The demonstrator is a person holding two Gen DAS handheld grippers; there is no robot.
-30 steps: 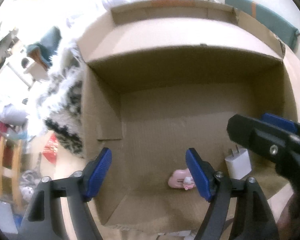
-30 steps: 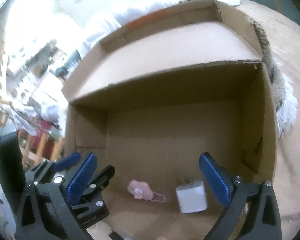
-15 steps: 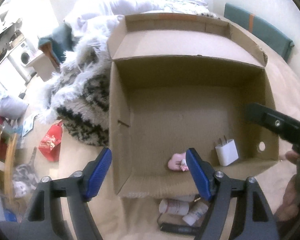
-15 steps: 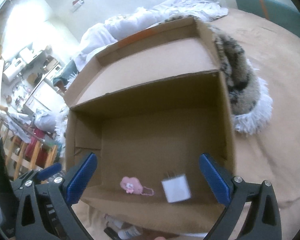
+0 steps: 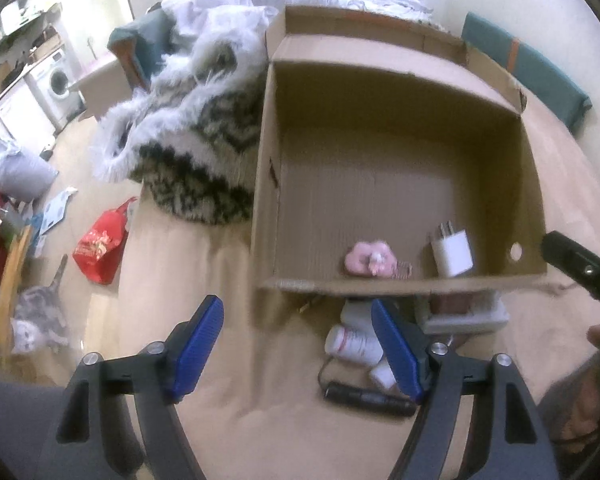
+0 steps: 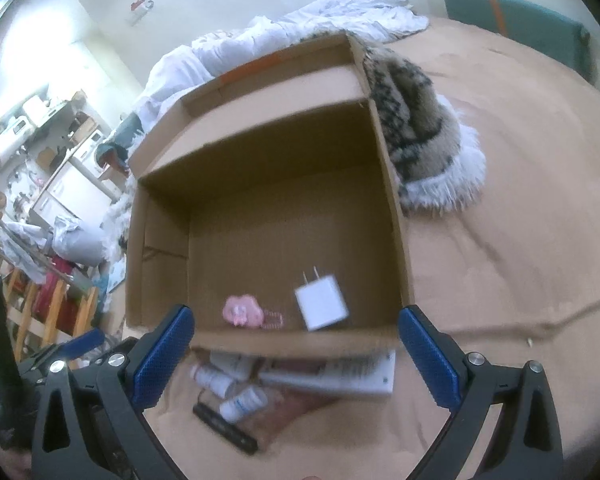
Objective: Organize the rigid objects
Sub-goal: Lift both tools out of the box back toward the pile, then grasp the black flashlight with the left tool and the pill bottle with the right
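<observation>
1. Left wrist view: my left tool stands open, blue pads apart, nothing between them, over the tan bed cover.
2. Cardboard box: brown, flaps up, open-topped, on the bed.
3. Inside it, near the front wall: a white charger, prongs up, beside a pink plush charm.
4. Just outside the front wall: white bottles, a black stick-shaped item, a flat white box.
5. My right tool: open, empty.
</observation>
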